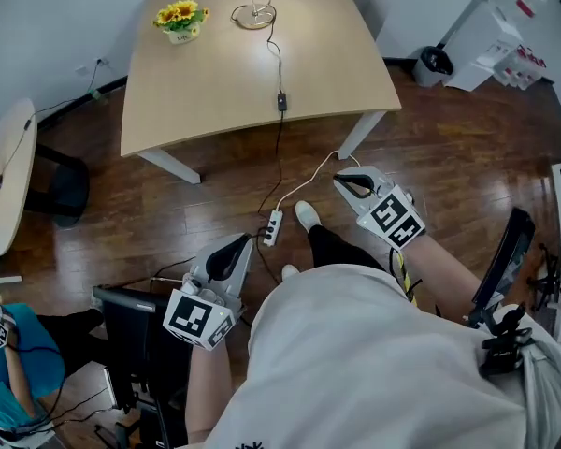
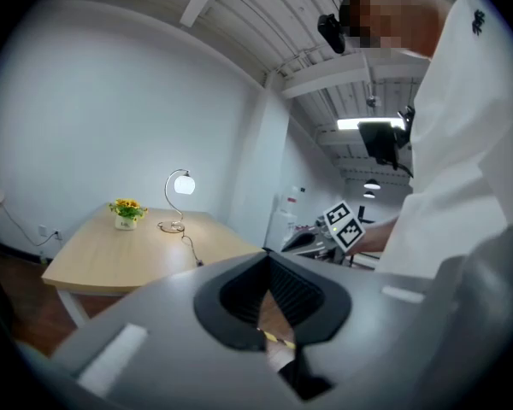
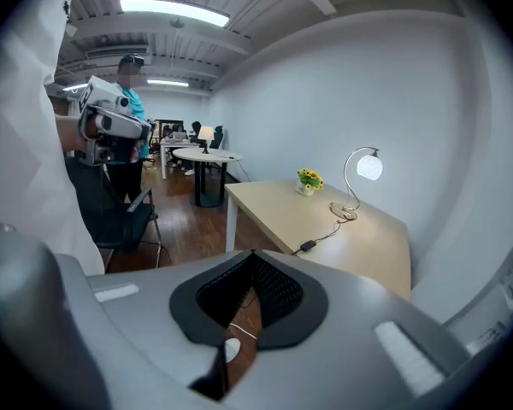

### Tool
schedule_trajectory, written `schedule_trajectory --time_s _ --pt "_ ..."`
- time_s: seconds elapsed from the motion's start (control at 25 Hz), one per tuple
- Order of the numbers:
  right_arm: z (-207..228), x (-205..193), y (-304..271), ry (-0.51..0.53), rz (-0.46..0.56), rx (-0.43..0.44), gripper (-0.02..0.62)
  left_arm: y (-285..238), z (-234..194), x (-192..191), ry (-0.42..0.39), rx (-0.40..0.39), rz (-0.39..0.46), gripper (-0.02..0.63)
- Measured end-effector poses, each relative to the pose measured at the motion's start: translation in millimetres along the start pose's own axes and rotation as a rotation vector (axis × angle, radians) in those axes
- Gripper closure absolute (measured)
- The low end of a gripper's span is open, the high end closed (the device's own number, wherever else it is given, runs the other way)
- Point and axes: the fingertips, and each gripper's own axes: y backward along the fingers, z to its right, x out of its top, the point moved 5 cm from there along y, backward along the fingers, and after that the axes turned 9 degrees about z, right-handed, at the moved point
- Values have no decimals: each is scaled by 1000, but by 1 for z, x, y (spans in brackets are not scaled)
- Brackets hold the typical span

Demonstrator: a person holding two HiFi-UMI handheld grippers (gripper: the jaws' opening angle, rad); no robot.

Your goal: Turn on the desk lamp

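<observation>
The left gripper [image 1: 241,243] and right gripper [image 1: 344,180] hang low over the floor [image 1: 449,157], short of the table [image 1: 196,92]. Each has its jaws closed tip to tip with nothing between them. The lamp [image 3: 360,180] stands well ahead of both, at the table's far edge, its shade glowing white. Flowers [image 1: 180,17] sit near it, to its left. The cord's switch [image 1: 281,102] lies on the table, nearer the grippers.
</observation>
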Motion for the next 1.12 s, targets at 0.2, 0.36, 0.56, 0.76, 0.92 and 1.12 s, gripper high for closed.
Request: schedule_trajectory --time_s 0.2,0.36,0.56,0.76,0.92,1.12 --pt "-37 2 59 -30 29 -50 594 20 25 -10 4 -32 -10 589" --pt "-48 2 95 -42 78 -74 594 23 55 -9 -24 -60 -7 589" --pt "-62 -3 136 -48 124 -79 594 24 96 -11 -48 -70 -20 589" --pt "-76 -12 195 -58 174 -76 594 19 148 -21 -53 -61 -29 589" --pt "-89 -32 250 -74 193 -62 594 17 199 -32 -59 -48 -31 589" --pt "-110 -59 298 -82 214 -33 594 32 259 -41 -59 -3 -26 589"
